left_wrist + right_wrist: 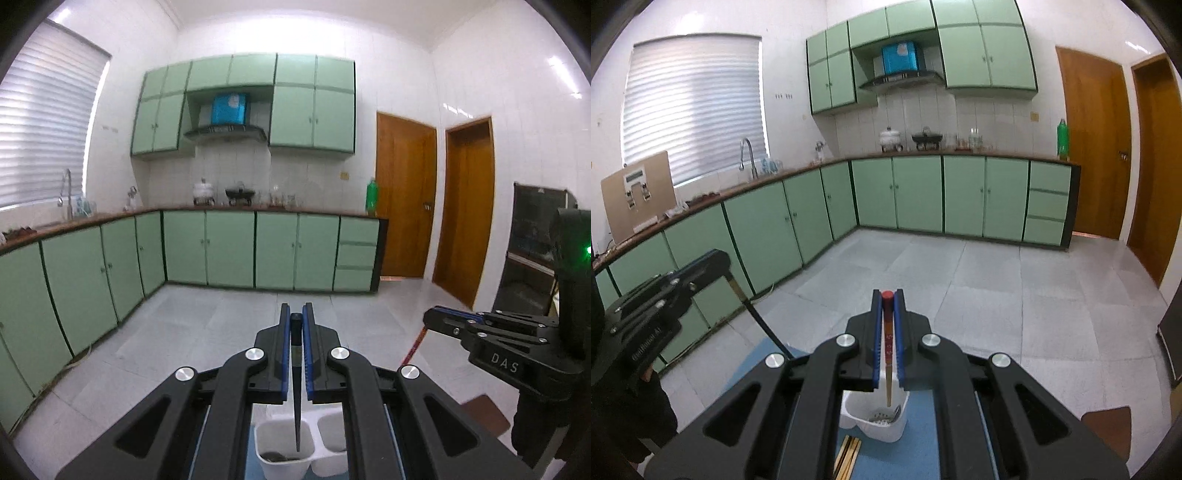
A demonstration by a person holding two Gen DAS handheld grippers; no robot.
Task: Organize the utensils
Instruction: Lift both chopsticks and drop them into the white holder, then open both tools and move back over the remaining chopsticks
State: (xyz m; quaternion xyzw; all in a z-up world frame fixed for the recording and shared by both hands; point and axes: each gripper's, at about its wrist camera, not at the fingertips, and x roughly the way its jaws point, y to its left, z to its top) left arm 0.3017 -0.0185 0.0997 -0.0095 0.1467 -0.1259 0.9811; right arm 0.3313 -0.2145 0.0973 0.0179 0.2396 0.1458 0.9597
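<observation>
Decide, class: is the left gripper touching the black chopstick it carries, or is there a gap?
Touching. The left wrist view shows the left gripper with both blue pads pressed against the black chopstick, which hangs point-down over the white holder.

1. The left gripper (296, 325) is showing black arms, blue finger pads and silver bolts, clamping a black chopstick (296, 373).
2. The right gripper (887, 301) is wearing the same black and blue, gripping a chopstick (887, 343) that is running from a red tip through an orange band with red marks to pale wood.
3. Below both grippers, the white utensil holder (849, 410) is sitting on a blue mat (919, 443).
4. Beside the holder, tan wooden chopsticks (847, 458) are lying on the mat.
5. Behind the holder, mint-green cabinets (916, 192) with dark green edging are lining the kitchen.
</observation>
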